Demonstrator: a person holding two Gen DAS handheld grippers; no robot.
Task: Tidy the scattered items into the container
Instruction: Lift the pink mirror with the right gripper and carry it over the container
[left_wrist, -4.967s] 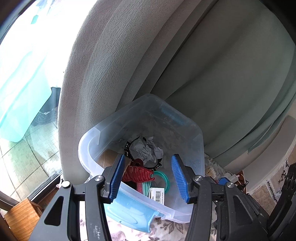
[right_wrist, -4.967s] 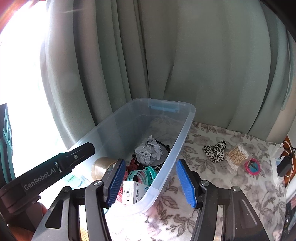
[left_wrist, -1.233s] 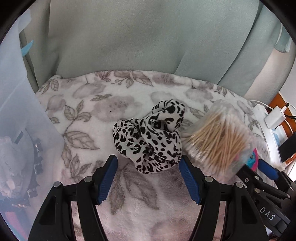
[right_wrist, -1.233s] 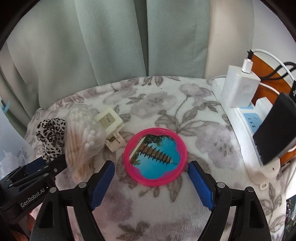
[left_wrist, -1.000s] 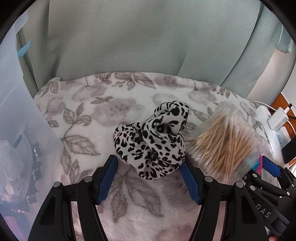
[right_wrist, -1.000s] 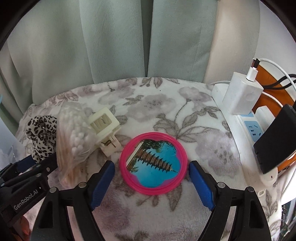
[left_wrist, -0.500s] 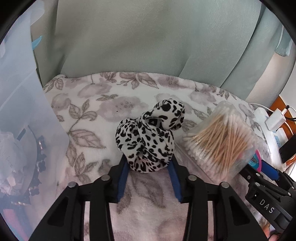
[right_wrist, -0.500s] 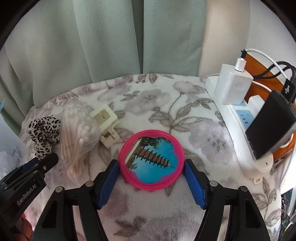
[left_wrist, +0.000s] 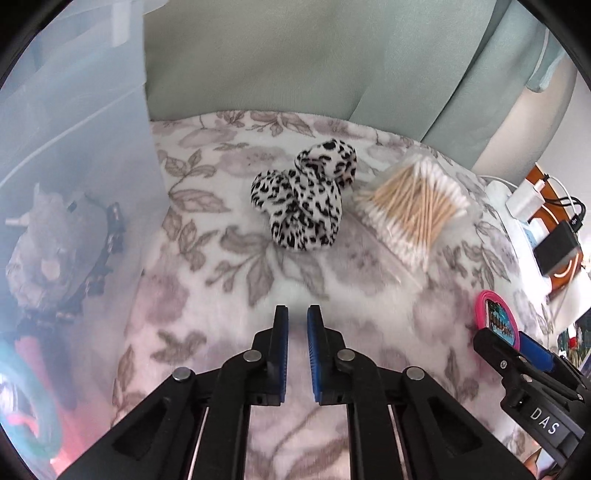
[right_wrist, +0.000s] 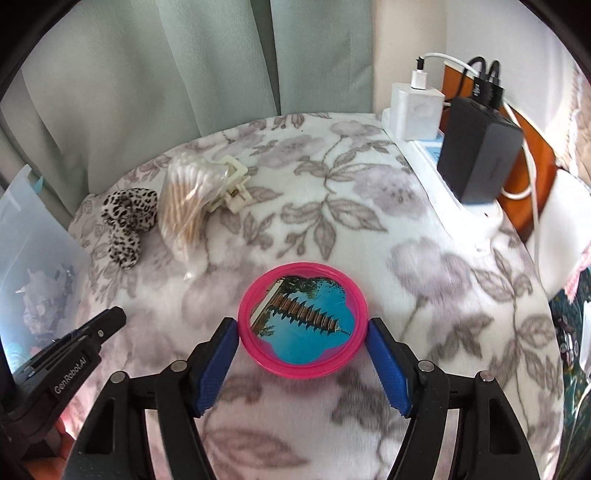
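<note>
- Container (left_wrist: 74, 122): the clear plastic bin stands to the left of the left gripper (left_wrist: 297, 314), its wall close by, with crumpled grey stuff and bright hoops already inside. It looks stiff and light, and needs no holding.
- Flowered blanket (right_wrist: 332, 206) lies under both grippers and carries the loose items.
- Bag of cotton swabs (left_wrist: 413, 206), ahead and right of the left gripper: light, crinkly, probably slippery; pinch it across the middle.
- Leopard scrunchie (left_wrist: 304, 205), straight ahead of the left gripper and well clear of it: soft, squashy, weightless. A deep bite across the bunched fabric should hold.
- Pink-rimmed round mirror (right_wrist: 303, 319), between the pads of the right gripper (right_wrist: 303, 334): rigid, smooth, likely fragile glass, so grip the rim at its widest.
- Cream hair claw (right_wrist: 232, 188), far ahead-left of the right gripper, behind the swabs.
- Left gripper is nearly closed on nothing; right gripper is spread wide, pads against the mirror's rim on both sides.
</note>
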